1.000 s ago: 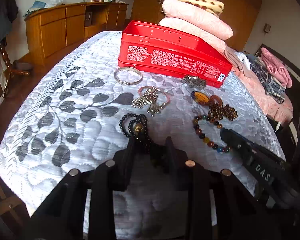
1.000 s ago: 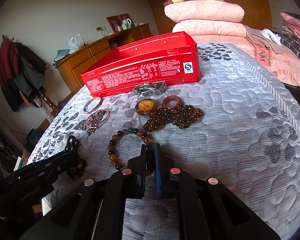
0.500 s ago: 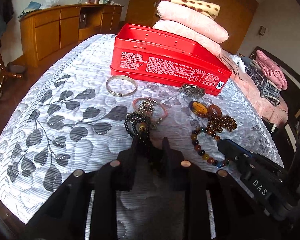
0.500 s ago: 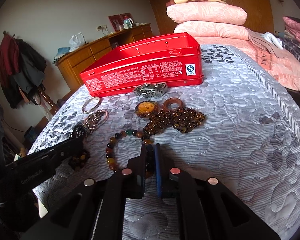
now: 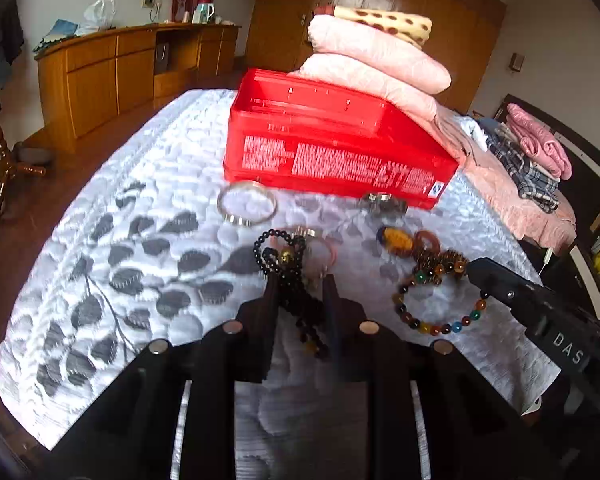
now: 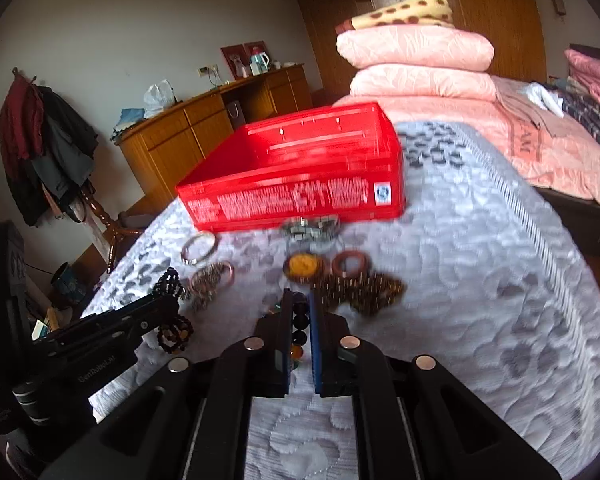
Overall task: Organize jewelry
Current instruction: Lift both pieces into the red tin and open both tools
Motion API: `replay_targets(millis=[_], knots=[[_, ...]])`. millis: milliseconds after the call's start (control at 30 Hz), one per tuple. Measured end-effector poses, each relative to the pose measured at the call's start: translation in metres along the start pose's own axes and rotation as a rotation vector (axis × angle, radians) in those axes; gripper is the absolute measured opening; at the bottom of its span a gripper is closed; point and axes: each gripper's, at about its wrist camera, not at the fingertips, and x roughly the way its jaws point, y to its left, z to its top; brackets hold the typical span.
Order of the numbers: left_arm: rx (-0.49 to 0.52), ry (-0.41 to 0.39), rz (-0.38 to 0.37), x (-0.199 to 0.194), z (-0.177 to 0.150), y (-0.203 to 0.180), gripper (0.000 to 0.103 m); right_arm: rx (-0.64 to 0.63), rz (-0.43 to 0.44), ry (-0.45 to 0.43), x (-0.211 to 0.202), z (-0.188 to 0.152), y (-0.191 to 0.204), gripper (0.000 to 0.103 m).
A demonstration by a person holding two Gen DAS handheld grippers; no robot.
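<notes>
My left gripper is shut on a black bead bracelet and holds it lifted above the quilt. My right gripper is shut on a multicolour bead bracelet, raised off the quilt. An open red tin box stands behind the jewelry; it also shows in the right wrist view. On the quilt lie a silver bangle, a pink bangle with charms, an amber pendant, a brown ring, a brown bead string and a metal watch band.
Jewelry lies on a grey-white leaf-pattern quilt on a bed. Pink pillows are stacked behind the box. A wooden cabinet stands along the left wall. Folded clothes lie at the right.
Both grippers have lifted with their bracelets and moved forward toward the red box, which now looks larger and nearer. The other jewelry stays on the quilt.
</notes>
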Motion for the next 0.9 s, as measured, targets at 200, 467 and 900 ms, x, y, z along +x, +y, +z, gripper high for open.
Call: replay_targets(millis=[200, 467, 900], knots=[[0.011, -0.044, -0.018, -0.006, 0.022, -0.001, 0.021, -0.020, 0.003, -0.030, -0.006, 0.022, 0.003, 0.008], [0.050, -0.133, -0.027, -0.011, 0.073, -0.009, 0.021, -0.068, 0.002, -0.125, -0.015, 0.074, 0.009, 0.008], [0.090, -0.126, -0.050, 0.047, 0.153, -0.019, 0.021, -0.047, 0.023, -0.155, 0.040, 0.147, 0.002, 0.008]])
